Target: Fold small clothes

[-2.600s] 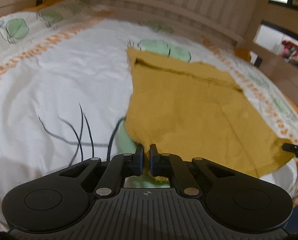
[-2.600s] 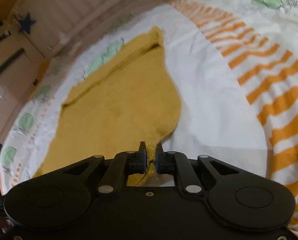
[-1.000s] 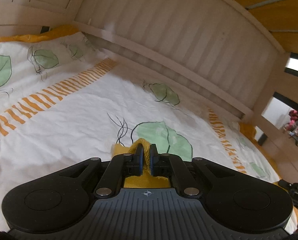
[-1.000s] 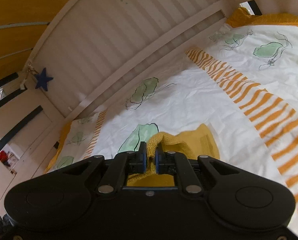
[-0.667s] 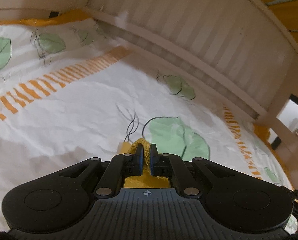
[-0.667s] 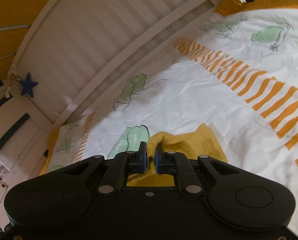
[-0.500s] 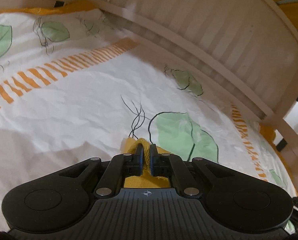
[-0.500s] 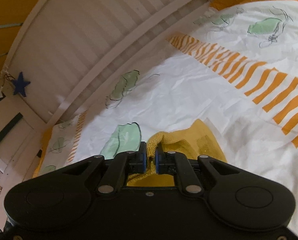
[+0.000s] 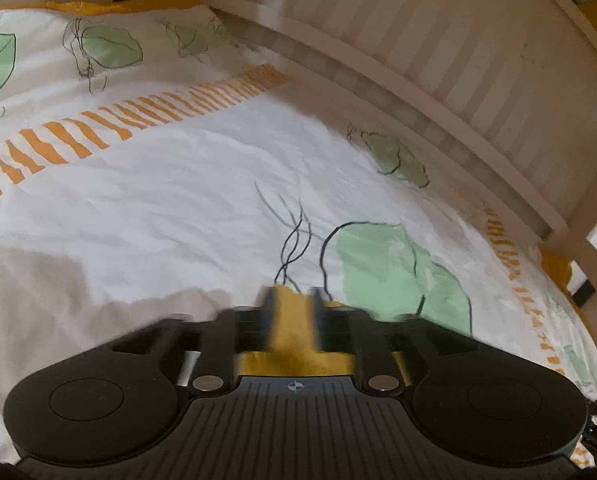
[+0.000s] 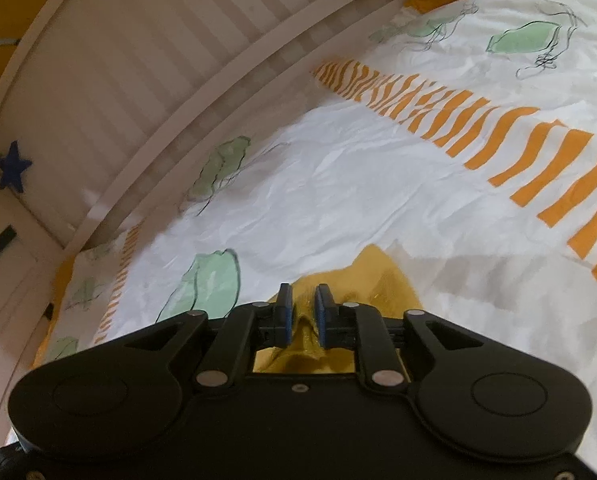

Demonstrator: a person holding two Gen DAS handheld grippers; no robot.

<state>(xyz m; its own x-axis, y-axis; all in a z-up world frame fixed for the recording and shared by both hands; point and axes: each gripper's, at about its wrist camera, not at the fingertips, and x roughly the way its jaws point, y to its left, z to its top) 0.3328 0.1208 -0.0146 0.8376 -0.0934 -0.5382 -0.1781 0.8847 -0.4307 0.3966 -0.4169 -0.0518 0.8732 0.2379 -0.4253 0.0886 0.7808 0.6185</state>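
The mustard-yellow knit garment (image 9: 294, 332) lies on the bed sheet (image 9: 178, 208) under and between the fingers of my left gripper (image 9: 293, 300). That gripper's jaws stand apart, blurred by motion, and the cloth lies loose between them. In the right wrist view the same garment (image 10: 382, 284) lies on the sheet (image 10: 358, 184) below my right gripper (image 10: 303, 300). Its jaws are parted a little and no longer pinch the cloth. Most of the garment is hidden beneath both grippers.
The sheet is white with green leaf prints (image 9: 398, 268) and orange stripe bands (image 10: 498, 132). A white slatted bed rail (image 9: 458, 60) runs along the far side. It also shows in the right wrist view (image 10: 158, 60), with a blue star (image 10: 13, 166) hanging at its left.
Both grippers carried the garment's near edge forward and down to the far part of the sheet. Both were shut on the cloth half a second ago and have now opened, letting it go.
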